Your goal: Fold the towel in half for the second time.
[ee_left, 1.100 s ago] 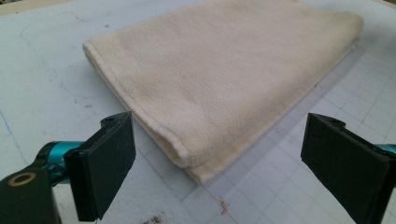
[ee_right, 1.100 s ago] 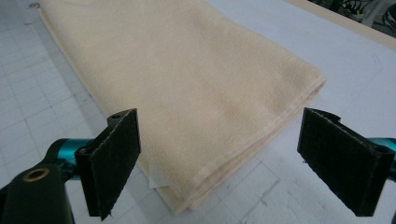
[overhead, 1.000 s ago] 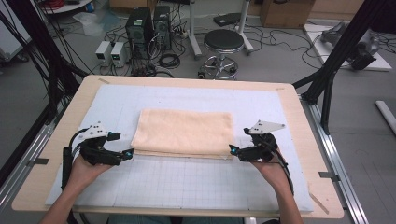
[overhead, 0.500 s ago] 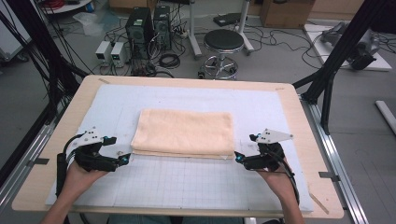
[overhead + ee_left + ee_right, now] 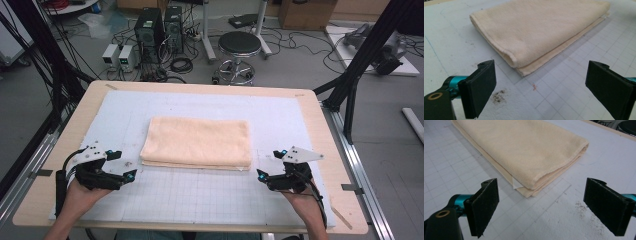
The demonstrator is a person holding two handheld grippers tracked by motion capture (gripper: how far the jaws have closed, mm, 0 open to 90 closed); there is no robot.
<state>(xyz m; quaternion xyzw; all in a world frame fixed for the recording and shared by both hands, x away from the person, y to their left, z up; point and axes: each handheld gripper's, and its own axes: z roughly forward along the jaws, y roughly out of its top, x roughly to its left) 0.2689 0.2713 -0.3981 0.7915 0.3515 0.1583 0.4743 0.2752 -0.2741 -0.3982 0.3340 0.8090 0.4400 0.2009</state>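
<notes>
A folded cream towel lies flat in the middle of the white gridded mat. My left gripper rests on the mat just off the towel's near left corner, jaws wide open and empty. Off the near right corner sits my right gripper, also open with nothing between its pads. A small white label peeks out between the towel's layers in the right gripper view. Both grippers stand a short way clear of the cloth.
The mat covers a wooden table. Dark crumbs mark the mat near each gripper. Beyond the far edge stand a stool, computer towers and floor cables. Black frame posts flank the table.
Both grippers have drawn back toward the near edge and outward, away from the towel's near corners. The towel lies unchanged.
</notes>
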